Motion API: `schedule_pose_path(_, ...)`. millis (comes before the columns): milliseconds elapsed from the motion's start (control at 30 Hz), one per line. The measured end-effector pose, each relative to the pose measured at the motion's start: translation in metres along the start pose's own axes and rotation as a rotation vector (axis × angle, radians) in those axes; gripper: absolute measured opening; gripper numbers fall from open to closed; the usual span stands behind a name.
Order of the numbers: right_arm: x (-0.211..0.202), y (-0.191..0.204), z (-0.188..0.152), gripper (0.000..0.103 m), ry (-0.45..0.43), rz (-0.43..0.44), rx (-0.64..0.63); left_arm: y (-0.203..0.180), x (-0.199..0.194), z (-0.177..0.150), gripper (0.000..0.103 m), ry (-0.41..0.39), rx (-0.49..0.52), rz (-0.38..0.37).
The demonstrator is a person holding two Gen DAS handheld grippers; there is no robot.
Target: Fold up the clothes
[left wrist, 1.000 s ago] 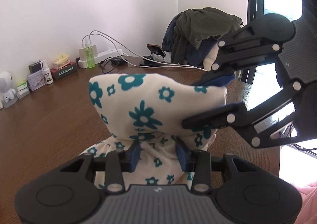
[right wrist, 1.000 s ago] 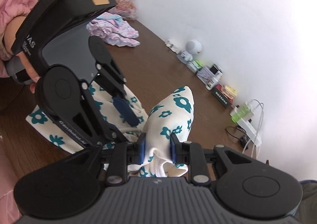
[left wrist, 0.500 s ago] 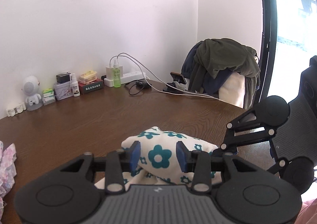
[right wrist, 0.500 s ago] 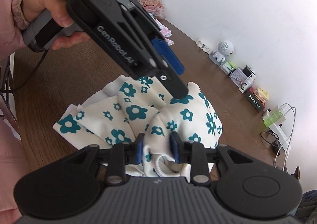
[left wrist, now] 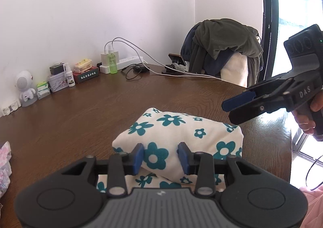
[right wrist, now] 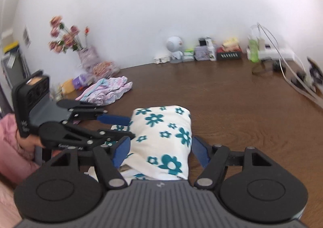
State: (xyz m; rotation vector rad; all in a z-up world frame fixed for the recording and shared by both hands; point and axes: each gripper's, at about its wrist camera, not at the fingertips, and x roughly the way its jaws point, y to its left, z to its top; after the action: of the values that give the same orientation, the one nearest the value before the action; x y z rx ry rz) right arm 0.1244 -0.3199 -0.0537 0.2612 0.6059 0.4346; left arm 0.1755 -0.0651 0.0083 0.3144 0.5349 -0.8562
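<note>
Garment (left wrist: 177,139) folded near front tabletop (left wrist: 80,119) edge. Right gripper (right wrist: 159,152) just spread, released; left gripper (left wrist: 161,156) clamped on fold. Next: let go, press flat.

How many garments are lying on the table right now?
2: the floral garment folded between the grippers, and a crumpled pastel garment near the flower vase. More may lie unseen.

Folded garment (left wrist: 177,137) low centre on the table (left wrist: 80,119)
Clutter row along the wall behind — another garment (right wrist: 107,90), perhaps bunched, left.
</note>
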Motion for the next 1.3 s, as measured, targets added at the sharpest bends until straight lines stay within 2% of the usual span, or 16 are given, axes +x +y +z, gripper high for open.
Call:
schedule_pose_path(133, 0.016, -0.032, -0.014, 0.069, 0.011, 0.051, 0.195, -0.003, -0.001, -0.003, 0.036, 0.003, 0.002, 0.011)
schedule_pose_path(267, 0.029, -0.042, -0.029, 0.069, 0.014, 0.102, 0.298, -0.004, -0.002, -0.004, 0.036, 0.007, 0.012, 0.017)
schedule_pose_path(733, 0.043, -0.048, -0.049, 0.070, 0.026, 0.167, 0.402, -0.001, -0.007, -0.012, 0.036, 0.016, -0.014, 0.016)
schedule_pose_path(933, 0.050, -0.040, -0.048, 0.070, 0.029, 0.166, 0.411, 0.001, -0.008, -0.013, 0.036, 0.012, -0.021, 0.014)
schedule_pose_path(1000, 0.054, -0.036, -0.047, 0.066, 0.033, 0.158, 0.417, 0.001, -0.007, -0.013, 0.036, 0.011, -0.027, 0.020)
schedule_pose_path(1033, 0.055, -0.035, -0.047, 0.059, 0.034, 0.147, 0.424, 0.000, -0.006, -0.013, 0.036, 0.010, -0.024, 0.024)
schedule_pose_path(1067, 0.053, -0.031, -0.045, 0.051, 0.028, 0.128, 0.397, -0.002, -0.005, -0.012, 0.035, 0.010, -0.021, 0.028)
schedule_pose_path(1100, 0.051, -0.027, -0.042, 0.048, 0.021, 0.109, 0.369, -0.003, -0.004, -0.011, 0.035, 0.009, -0.018, 0.031)
schedule_pose_path(1167, 0.046, -0.010, -0.031, 0.045, 0.018, 0.041, 0.223, -0.005, -0.003, -0.010, 0.036, 0.017, -0.007, 0.032)
schedule_pose_path(1300, 0.037, 0.055, -0.015, 0.045, 0.020, -0.188, -0.295, -0.008, -0.002, -0.013, 0.037, 0.040, 0.011, 0.024)
